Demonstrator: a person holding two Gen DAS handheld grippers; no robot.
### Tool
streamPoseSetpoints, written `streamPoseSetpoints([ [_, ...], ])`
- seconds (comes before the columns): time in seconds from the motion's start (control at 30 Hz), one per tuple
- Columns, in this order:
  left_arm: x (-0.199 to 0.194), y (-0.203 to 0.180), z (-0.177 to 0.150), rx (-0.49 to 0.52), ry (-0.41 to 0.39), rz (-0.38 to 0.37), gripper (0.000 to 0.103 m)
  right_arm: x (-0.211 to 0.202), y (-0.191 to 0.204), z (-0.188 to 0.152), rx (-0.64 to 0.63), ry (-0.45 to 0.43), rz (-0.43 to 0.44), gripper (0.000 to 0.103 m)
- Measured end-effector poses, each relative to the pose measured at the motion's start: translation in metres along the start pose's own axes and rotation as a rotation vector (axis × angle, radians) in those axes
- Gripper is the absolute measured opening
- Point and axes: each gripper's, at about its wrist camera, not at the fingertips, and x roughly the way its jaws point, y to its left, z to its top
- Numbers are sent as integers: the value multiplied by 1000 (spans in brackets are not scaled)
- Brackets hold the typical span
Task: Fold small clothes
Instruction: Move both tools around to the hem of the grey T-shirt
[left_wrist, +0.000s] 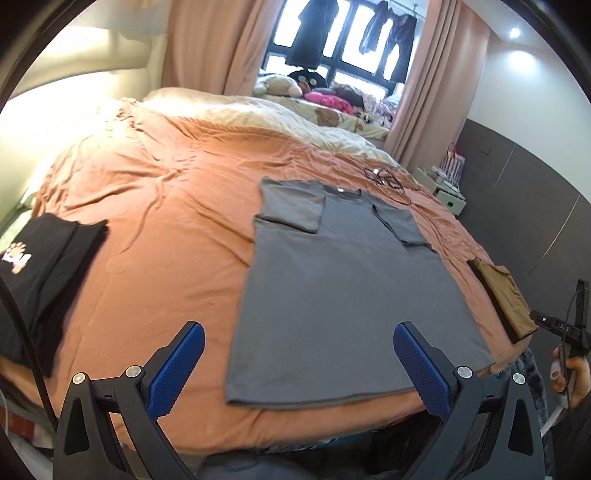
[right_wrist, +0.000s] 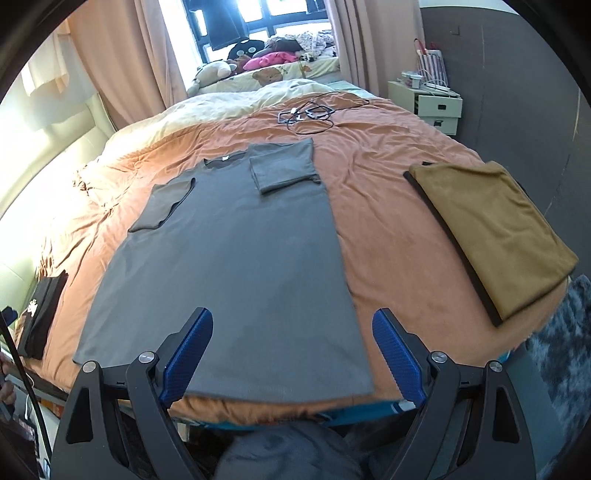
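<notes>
Orange bedspread (right_wrist: 376, 221), flat grey T-shirt (right_wrist: 236, 258), sleeves folded inward

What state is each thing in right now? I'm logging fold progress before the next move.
Grey cotton T-shirt: spread flat on the bed, both sleeves folded inward, body not yet folded.
Mustard-brown folded garment: folded, lying near the bed's edge.
Black printed garment: folded, lying apart on the bed.
Left tongs: open, empty.
Right tongs: open, empty.
Orange bed cover: wrinkled.
</notes>
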Motion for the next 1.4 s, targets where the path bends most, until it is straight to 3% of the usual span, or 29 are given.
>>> streamPoseSetpoints([
  [0.33, -39, 24, -51, 93, 8, 17, 102, -33, -22, -34, 9, -6, 15, 88],
  [0.43, -38, 40, -62, 56, 29, 19, 97, -33, -27, -44, 7, -4, 20, 88],
  [0.57, -29, 62, -78, 14, 74, 26, 80, -24, -35, -59, 30, 18, 27, 88],
  [0.63, -28, 74, -84, -20, 75, 23, 79, -14, -39, -64, 41, 34, 16, 88],
  [0.77, -13, 98, -90, -110, 105, 6, 63, 1, -44, -69, 95, 56, 31, 82],
  [0.9, 1, 107, -90, -159, 111, -28, 62, 14, -48, -73, 107, 66, 48, 80],
  [1.13, 48, 103, -87, -218, 181, -85, 55, 48, -74, -77, 189, 102, 86, 66],
  [1.4, 97, 105, -89, -308, 263, -114, 54, 84, -108, -82, 346, 100, 165, 65],
])
